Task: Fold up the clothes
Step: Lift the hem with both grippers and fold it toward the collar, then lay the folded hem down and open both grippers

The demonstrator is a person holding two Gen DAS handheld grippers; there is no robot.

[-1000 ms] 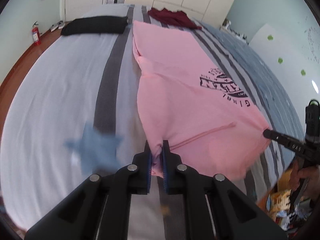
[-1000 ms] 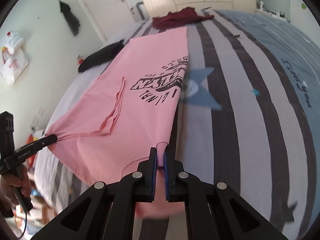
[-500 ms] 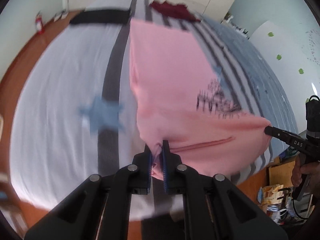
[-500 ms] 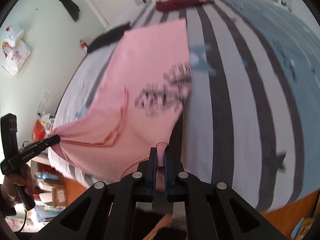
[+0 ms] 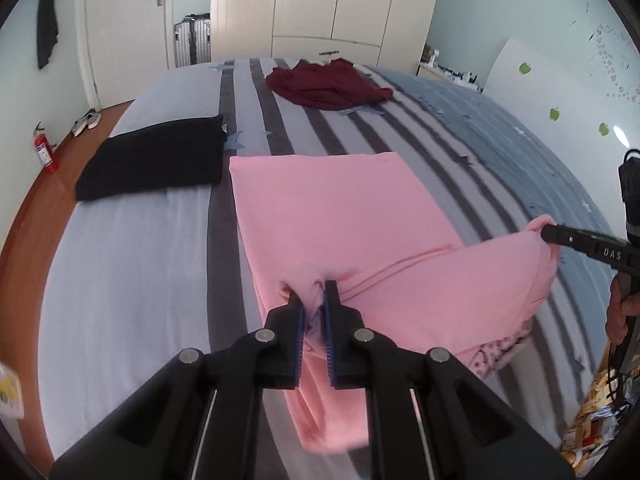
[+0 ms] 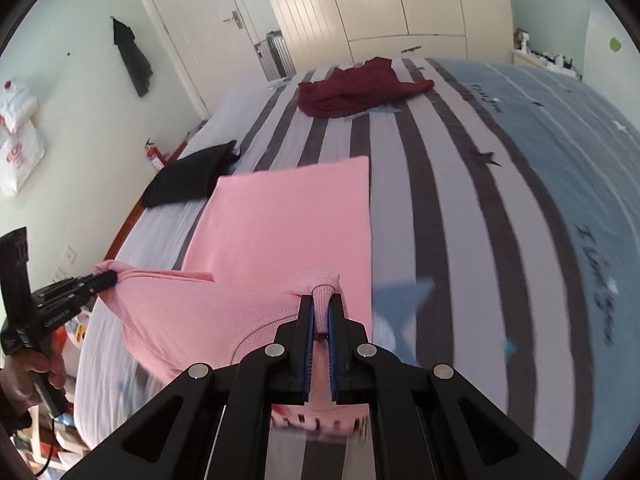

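A pink sweatshirt point(image 5: 336, 204) lies on the striped bed point(image 5: 132, 256), its near half lifted and folded over toward the far end. My left gripper point(image 5: 314, 292) is shut on one bunched corner of the pink cloth. My right gripper point(image 6: 322, 300) is shut on the other corner, at its ribbed edge. In the left wrist view the right gripper point(image 5: 546, 234) shows at the far right pinching that corner. In the right wrist view the left gripper point(image 6: 106, 278) shows at the left, held by a hand point(image 6: 28, 376). The printed front point(image 6: 316, 420) faces down beneath the raised half.
A folded black garment point(image 5: 156, 158) lies left of the pink one. A crumpled maroon garment point(image 5: 328, 86) sits at the far end of the bed. A fire extinguisher point(image 5: 44, 152) stands on the floor at left. Wardrobe doors point(image 5: 332, 4) and a suitcase point(image 5: 192, 42) are beyond.
Both grippers rose and carried the sweatshirt's near edge toward the far end of the bed. The printed front has turned under and the garment now lies doubled over.
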